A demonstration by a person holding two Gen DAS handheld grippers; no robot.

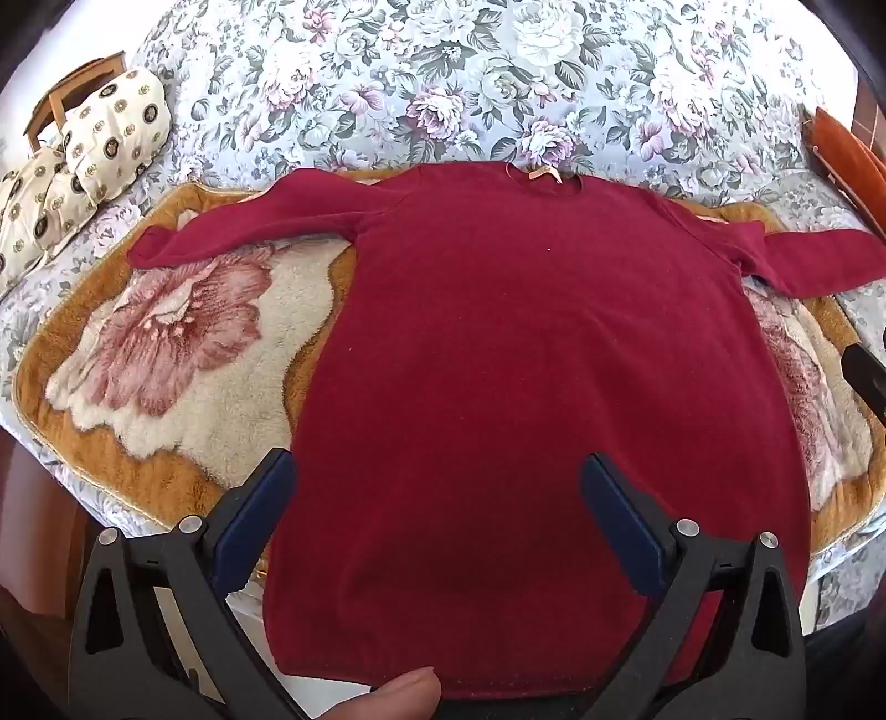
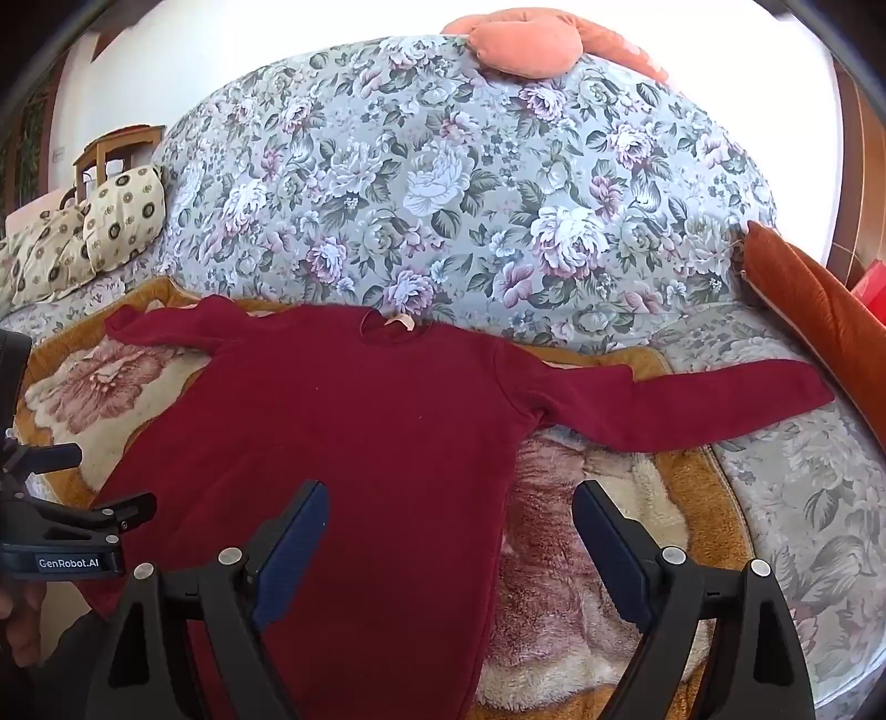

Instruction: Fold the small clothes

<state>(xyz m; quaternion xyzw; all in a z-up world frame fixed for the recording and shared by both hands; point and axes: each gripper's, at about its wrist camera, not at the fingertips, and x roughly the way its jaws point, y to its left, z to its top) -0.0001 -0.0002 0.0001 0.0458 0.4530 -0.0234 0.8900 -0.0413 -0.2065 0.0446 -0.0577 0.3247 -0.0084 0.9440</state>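
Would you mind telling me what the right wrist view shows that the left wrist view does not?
Only the right wrist view shows the peach cushion on top of the sofa back, and the left gripper seen from the side.

Only the left wrist view shows the sweater's bottom hem and a fingertip at the frame's lower edge.

Both show the dark red sweater lying flat with sleeves spread on the fleece flower blanket, the floral sofa, the patterned cream pillows, and open jaws.
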